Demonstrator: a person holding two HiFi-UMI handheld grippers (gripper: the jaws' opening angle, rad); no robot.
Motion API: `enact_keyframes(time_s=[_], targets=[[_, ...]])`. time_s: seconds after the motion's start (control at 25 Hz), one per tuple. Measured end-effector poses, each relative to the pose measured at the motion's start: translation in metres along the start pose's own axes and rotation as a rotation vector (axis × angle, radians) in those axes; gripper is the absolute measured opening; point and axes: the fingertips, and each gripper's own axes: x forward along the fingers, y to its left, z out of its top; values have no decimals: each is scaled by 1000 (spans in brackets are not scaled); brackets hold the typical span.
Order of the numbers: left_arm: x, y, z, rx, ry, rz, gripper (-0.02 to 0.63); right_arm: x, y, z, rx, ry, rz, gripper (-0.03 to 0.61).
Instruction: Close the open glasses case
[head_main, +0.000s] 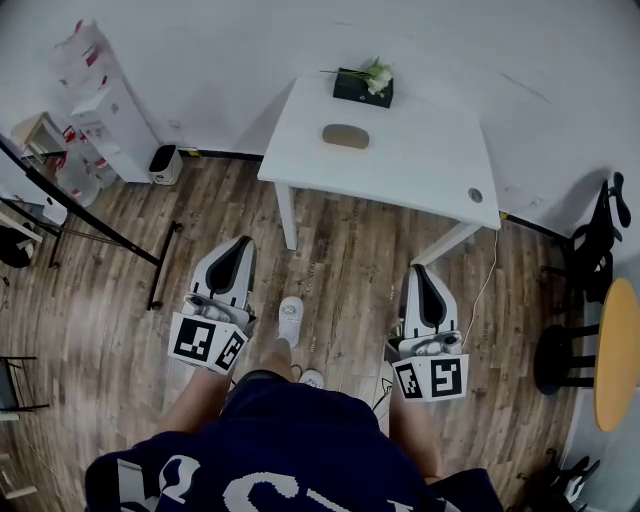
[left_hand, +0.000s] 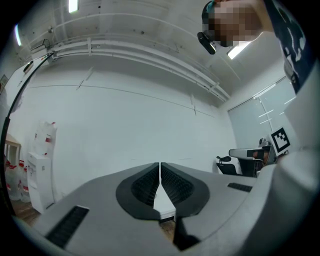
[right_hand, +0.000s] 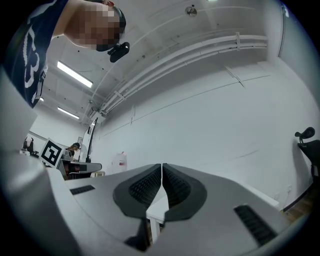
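I hold both grippers low over the wood floor (head_main: 120, 300), well short of the white surface (head_main: 420, 165). The left gripper (head_main: 242, 246) has its jaws pressed together on nothing, and so has the right gripper (head_main: 420, 270). The glasses case (head_main: 346, 136) lies towards the surface's far edge, near a black flower box (head_main: 355, 88), long axis running left to right; whether its lid is up I can't quite tell.

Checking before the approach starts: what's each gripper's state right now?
Left gripper: closed, holding nothing.
Right gripper: closed, holding nothing.
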Motion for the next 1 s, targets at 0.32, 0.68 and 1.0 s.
enact_keyframes(time_s=[0.32,0.68,1.0], targets=[[92,65,-12,-24,-27,-16,21,97,-29,-16,-22,0,-31,28],[213,148,-13,-23,-47,-81,21,217,-59,-26,-49,-11,-99,28],[282,180,-38,-52,8,-90,21,269,-102,-43,-49,36,-138,28]])
